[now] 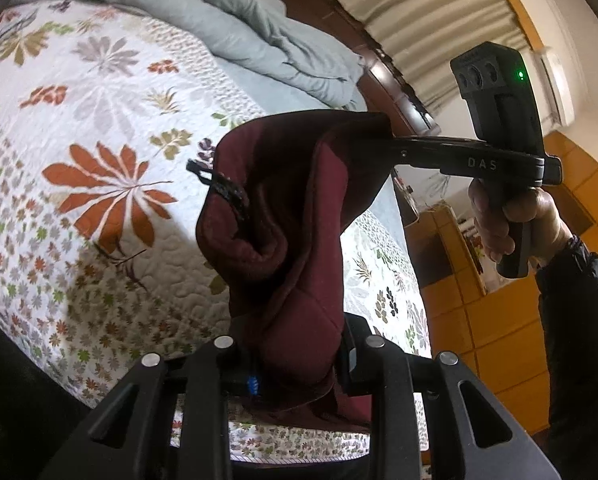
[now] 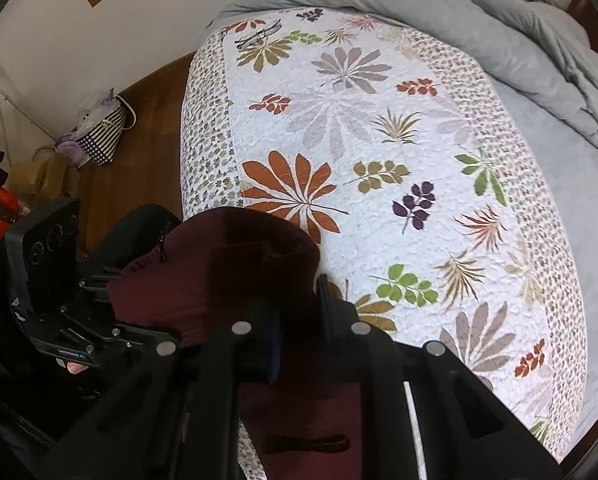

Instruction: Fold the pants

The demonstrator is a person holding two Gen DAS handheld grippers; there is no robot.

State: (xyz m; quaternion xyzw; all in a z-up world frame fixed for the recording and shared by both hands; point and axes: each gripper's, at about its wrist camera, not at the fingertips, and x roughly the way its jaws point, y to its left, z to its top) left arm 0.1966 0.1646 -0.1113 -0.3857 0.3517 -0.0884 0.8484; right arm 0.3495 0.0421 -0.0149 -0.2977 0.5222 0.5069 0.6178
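Note:
Dark maroon pants (image 1: 283,216) with a black drawstring (image 1: 223,188) hang bunched in the air above the bed. My left gripper (image 1: 299,364) is shut on one part of the waistband at the bottom of the left wrist view. My right gripper (image 1: 383,136) reaches in from the right in that view and is shut on the upper edge of the pants. In the right wrist view the pants (image 2: 219,276) fill the lower middle, clamped in my right gripper (image 2: 299,320), with my left gripper (image 2: 111,300) at the left, its fingertips buried in the cloth.
The bed carries a white quilt with leaf prints (image 2: 379,152). A rumpled grey-blue duvet (image 1: 251,28) lies at the far end by the dark wooden headboard (image 1: 383,72). A chequered bag (image 2: 103,132) stands on the wooden floor beside the bed. Orange-brown cabinets (image 1: 511,320) stand at right.

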